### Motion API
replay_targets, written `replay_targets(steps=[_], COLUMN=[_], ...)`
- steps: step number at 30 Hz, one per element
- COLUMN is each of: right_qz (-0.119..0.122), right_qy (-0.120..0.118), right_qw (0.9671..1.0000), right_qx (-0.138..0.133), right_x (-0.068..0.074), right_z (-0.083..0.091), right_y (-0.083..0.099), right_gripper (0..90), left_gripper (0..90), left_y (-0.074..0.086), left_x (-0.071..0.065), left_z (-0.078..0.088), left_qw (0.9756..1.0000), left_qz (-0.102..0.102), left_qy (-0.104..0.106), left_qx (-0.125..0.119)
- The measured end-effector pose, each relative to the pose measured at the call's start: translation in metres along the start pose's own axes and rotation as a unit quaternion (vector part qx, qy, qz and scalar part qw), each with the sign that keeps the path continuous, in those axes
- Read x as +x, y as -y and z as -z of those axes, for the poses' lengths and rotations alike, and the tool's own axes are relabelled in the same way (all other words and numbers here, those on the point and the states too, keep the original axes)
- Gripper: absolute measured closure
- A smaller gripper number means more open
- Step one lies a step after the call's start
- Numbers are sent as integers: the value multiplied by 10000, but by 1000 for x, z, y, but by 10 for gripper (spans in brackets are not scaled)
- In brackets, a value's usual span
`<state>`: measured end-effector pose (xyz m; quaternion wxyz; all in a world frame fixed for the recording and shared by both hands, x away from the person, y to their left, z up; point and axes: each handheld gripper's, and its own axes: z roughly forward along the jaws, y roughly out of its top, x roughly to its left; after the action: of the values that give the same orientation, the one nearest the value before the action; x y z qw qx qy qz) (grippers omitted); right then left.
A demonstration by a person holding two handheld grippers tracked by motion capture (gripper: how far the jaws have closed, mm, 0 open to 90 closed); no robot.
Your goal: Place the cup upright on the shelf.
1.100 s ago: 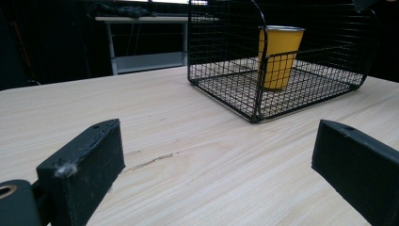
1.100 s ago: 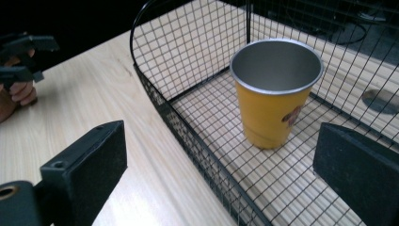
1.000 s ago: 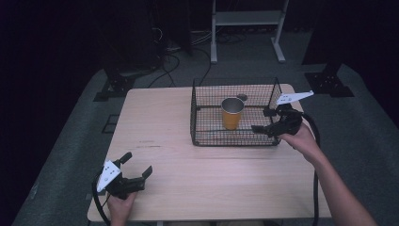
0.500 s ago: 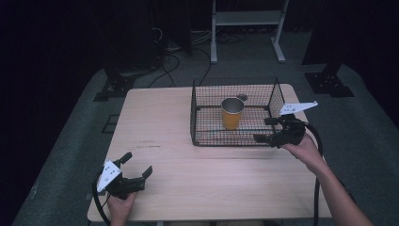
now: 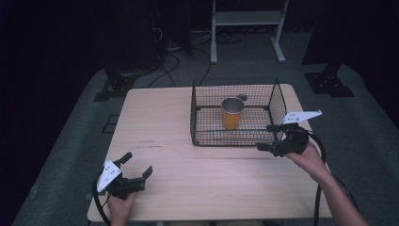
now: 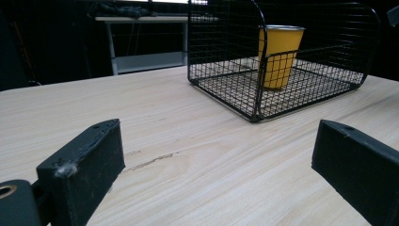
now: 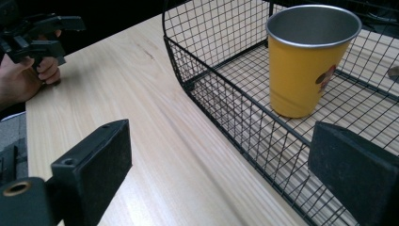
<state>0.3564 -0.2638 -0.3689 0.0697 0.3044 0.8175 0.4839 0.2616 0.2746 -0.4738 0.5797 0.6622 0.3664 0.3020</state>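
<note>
High view first: I see the yellow cup [image 5: 232, 113] standing upright inside the wire basket [image 5: 201, 126] on the far right part of the table [image 5: 160, 127], and my right hand-held gripper [image 5: 273, 137] sits just outside the basket's near right corner, jaws spread and holding nothing. My left hand-held gripper [image 5: 139, 165] is well apart at the near left corner of the table, also spread and empty, so the right one is plainly the nearer of the two. From the right gripper the cup lies forward and to the left, across the basket's front wall. Left gripper view: the jaws stand wide with only bare table between them, and the basket [image 6: 226, 89] with the cup [image 6: 278, 56] is far ahead and to the right. Right gripper view: the jaws are wide apart, the basket's front wall [image 7: 226, 117] runs between them, and the cup [image 7: 306, 66] stands upright just beyond it, its long axis vertical, its open mouth up. I judge that any reach for the cup has to go over that wall and come down from above.
</note>
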Motion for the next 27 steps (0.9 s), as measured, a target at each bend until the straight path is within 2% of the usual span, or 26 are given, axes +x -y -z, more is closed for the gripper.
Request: replay_targets(steps=[12, 21, 27], right_qz=[1, 28, 11], right_qy=[14, 114, 146], right_qw=[10000, 9998, 9998], right_qx=[58, 149, 104], right_x=[8, 13, 15], right_z=[1, 3, 5], right_y=[18, 32, 40], right_gripper=[60, 61, 61], left_gripper=[22, 22, 23], left_y=[0, 0, 0], left_x=[0, 0, 0], left_z=[0, 0, 0], left_qw=[10000, 10000, 10000], left_qz=[-15, -24, -16], left_qy=[-3, -7, -11], left_qx=[8, 13, 0])
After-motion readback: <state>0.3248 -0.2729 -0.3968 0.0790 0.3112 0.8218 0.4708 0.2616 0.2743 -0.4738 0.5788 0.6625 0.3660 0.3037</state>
